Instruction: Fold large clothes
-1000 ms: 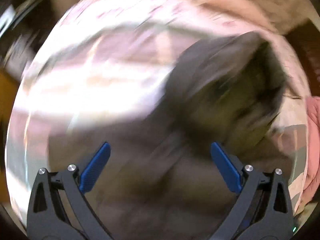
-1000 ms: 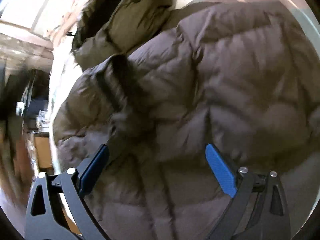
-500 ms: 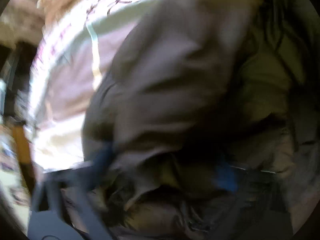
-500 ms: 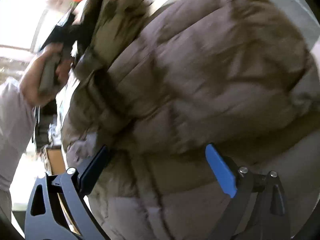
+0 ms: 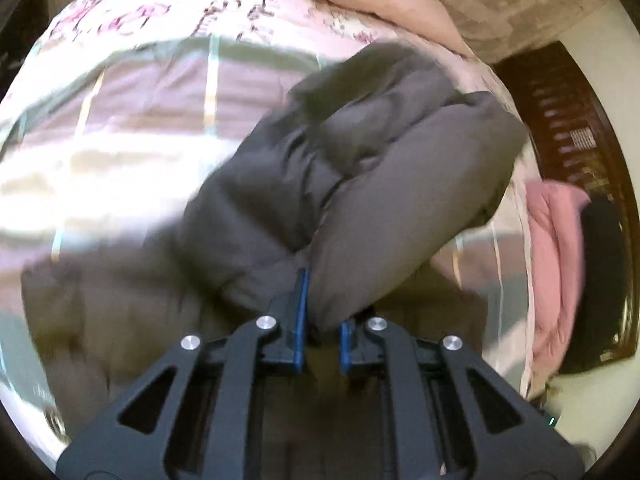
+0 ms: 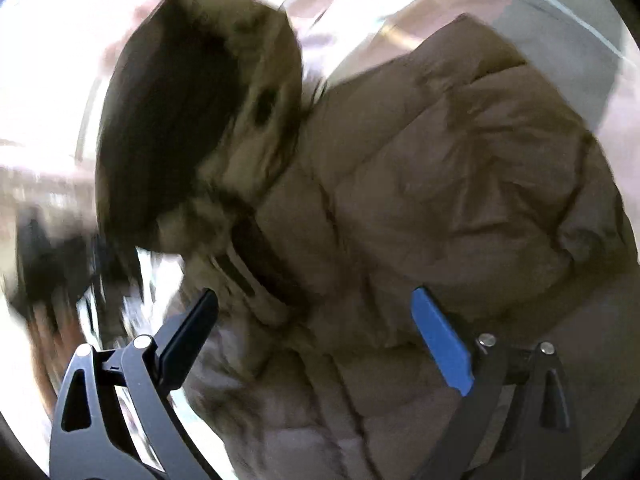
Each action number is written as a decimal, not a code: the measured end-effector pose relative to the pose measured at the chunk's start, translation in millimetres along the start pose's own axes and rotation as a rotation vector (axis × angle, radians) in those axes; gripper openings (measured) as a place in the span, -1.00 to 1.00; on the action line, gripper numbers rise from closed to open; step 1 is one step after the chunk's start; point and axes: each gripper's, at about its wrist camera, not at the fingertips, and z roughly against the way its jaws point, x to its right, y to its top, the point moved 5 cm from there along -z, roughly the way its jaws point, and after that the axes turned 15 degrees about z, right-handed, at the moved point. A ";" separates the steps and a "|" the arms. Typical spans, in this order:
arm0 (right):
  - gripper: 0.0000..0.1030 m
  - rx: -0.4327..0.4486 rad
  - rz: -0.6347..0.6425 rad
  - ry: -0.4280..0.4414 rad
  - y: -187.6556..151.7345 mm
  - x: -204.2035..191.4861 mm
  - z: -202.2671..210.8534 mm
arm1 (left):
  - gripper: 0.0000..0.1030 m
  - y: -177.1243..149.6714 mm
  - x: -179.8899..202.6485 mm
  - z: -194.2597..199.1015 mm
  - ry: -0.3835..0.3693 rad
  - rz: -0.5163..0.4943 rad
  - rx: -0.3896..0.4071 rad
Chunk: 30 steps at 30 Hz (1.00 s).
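A large brown puffer jacket (image 6: 432, 184) lies on a bed. In the left wrist view my left gripper (image 5: 322, 336) is shut on a puffy fold of the jacket (image 5: 400, 208) and holds it up above the bedspread. In the right wrist view my right gripper (image 6: 316, 344) is open, its jaws wide apart just over the jacket's body. The jacket's dark-lined hood (image 6: 188, 112) is lifted at the upper left of that view, blurred by motion.
The bedspread (image 5: 140, 120) is pink and mauve with pale stripes. A pink quilt (image 5: 380, 4) is bunched at the head of the bed. A pink garment (image 5: 552, 248) hangs at the bed's right edge by a dark wooden frame (image 5: 580, 128).
My left gripper has closed on a fold of the jacket and lifted it. The hood has swung up in the right wrist view. My right gripper stays open.
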 end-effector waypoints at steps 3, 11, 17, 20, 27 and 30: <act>0.89 0.094 -0.114 0.048 1.0 9.2 18.0 | -0.75 -67.5 -39.9 1.0 0.033 -0.015 -0.056; 0.97 0.080 -0.189 0.192 2.1 -18.0 13.8 | -0.88 -190.6 -169.1 -30.7 0.075 0.284 -0.298; 0.97 0.177 -0.094 -0.060 24.6 -42.9 25.2 | -0.75 -200.2 -182.6 -5.1 0.114 0.250 -0.269; 0.97 0.199 0.077 -0.363 53.8 -49.4 20.2 | -0.59 -193.2 -178.7 1.0 0.110 0.244 -0.254; -0.64 -0.131 0.006 0.025 25.0 -38.3 -86.4 | -0.38 -202.8 -159.9 -1.8 0.082 0.247 -0.272; -0.79 -0.092 0.129 0.092 -1.4 -65.8 -69.0 | -0.33 -205.0 -153.1 -7.1 0.095 0.228 -0.282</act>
